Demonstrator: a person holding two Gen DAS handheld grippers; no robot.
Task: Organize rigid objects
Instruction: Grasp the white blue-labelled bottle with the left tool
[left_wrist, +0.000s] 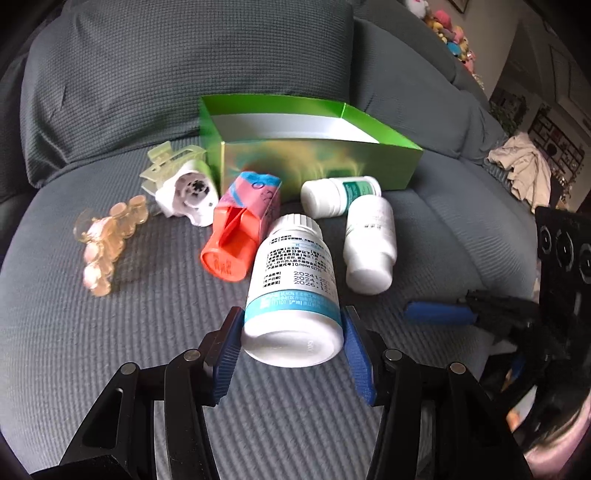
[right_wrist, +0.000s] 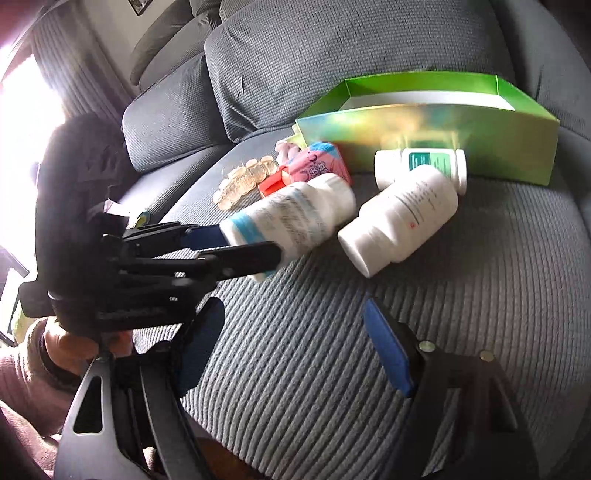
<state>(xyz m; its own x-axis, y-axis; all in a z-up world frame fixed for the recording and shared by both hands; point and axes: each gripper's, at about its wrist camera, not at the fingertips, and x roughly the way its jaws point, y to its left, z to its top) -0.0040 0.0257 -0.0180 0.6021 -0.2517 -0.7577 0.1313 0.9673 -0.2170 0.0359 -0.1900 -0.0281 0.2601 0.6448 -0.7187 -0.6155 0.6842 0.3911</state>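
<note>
My left gripper (left_wrist: 291, 332) is shut on the base of a white pill bottle with a blue band (left_wrist: 291, 291), which lies tilted on the grey sofa seat; the same gripper (right_wrist: 251, 243) and bottle (right_wrist: 295, 218) show in the right wrist view. My right gripper (right_wrist: 291, 339) is open and empty, low over the seat in front of the objects. An open green box (left_wrist: 314, 162) stands behind, also seen in the right wrist view (right_wrist: 517, 147). Two more white bottles (left_wrist: 369, 243) (left_wrist: 340, 195) lie beside it.
An orange-capped pink and blue container (left_wrist: 236, 236), a white plastic part (left_wrist: 188, 199), a pale green hair claw (left_wrist: 166, 162) and an amber hair clip (left_wrist: 107, 243) lie to the left. The sofa backrest (left_wrist: 184, 74) rises behind. Clothes (left_wrist: 524, 166) lie at far right.
</note>
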